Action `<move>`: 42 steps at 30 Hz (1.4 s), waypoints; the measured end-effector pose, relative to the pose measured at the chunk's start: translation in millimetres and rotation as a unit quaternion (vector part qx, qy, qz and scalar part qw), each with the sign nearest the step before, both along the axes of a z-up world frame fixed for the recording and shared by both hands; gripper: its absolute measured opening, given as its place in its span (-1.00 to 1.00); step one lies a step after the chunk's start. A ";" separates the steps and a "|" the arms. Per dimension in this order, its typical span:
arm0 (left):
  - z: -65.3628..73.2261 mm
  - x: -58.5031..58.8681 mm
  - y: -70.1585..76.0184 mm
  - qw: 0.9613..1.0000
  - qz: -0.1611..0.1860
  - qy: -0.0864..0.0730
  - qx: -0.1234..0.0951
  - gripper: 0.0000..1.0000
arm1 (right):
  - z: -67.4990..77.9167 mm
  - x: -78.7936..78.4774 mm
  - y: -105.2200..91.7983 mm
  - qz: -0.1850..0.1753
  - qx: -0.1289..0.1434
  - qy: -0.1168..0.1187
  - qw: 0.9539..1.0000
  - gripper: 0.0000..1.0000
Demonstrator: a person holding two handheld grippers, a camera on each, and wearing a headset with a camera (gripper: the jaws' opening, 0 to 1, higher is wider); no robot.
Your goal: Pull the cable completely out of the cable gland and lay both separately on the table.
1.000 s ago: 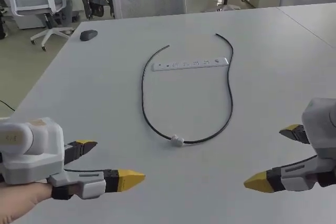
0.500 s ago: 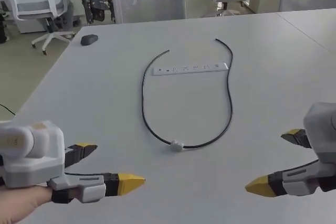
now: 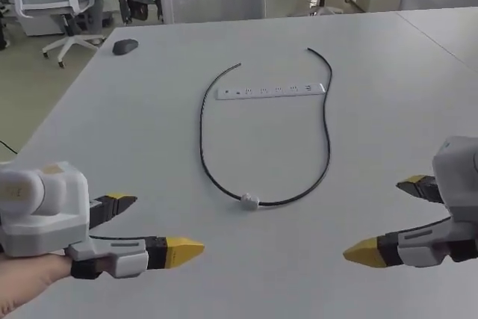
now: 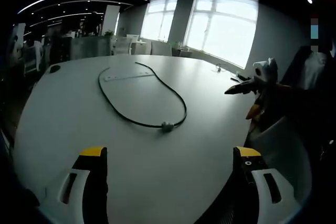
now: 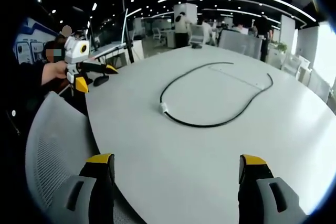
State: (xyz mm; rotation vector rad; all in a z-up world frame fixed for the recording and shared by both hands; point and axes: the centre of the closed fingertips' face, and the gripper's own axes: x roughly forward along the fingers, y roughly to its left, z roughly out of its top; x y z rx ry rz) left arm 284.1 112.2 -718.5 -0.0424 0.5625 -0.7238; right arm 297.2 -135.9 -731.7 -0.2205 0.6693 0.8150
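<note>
Your left gripper point(image 3: 164, 223) hovers low over the pale grey bench point(image 3: 134, 125), its yellow-tipped fingers point(image 3: 179, 248) spread on nothing. At mid-bench the thin black cable point(image 3: 202, 132) lies in a wide loop with the small white cable gland point(image 3: 249, 200) threaded on its near bend. A white power strip point(image 3: 270, 91) lies near the cable's far ends. Your right gripper point(image 3: 376, 218) hovers likewise, fingers apart. By the look of it nothing is done: grasping, pulling and laying apart all remain.
</note>
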 end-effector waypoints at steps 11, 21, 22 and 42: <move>4.1 11.4 -5.7 1.000 -0.002 -0.012 -0.012 0.99 | 0.8 29.0 49.9 0.043 0.022 -0.008 0.999 0.84; 0.8 10.5 -1.5 1.000 -0.017 -0.023 0.009 0.62 | -2.6 39.7 87.3 0.099 0.013 -0.015 0.995 0.46; 0.4 10.7 -1.3 1.000 -0.016 -0.022 0.009 0.65 | -3.4 40.5 90.4 0.105 0.011 -0.015 0.994 0.40; -7.3 16.4 -3.7 1.000 -0.015 -0.023 -0.001 0.56 | -40.1 67.6 135.9 0.140 0.012 -0.013 0.990 -0.48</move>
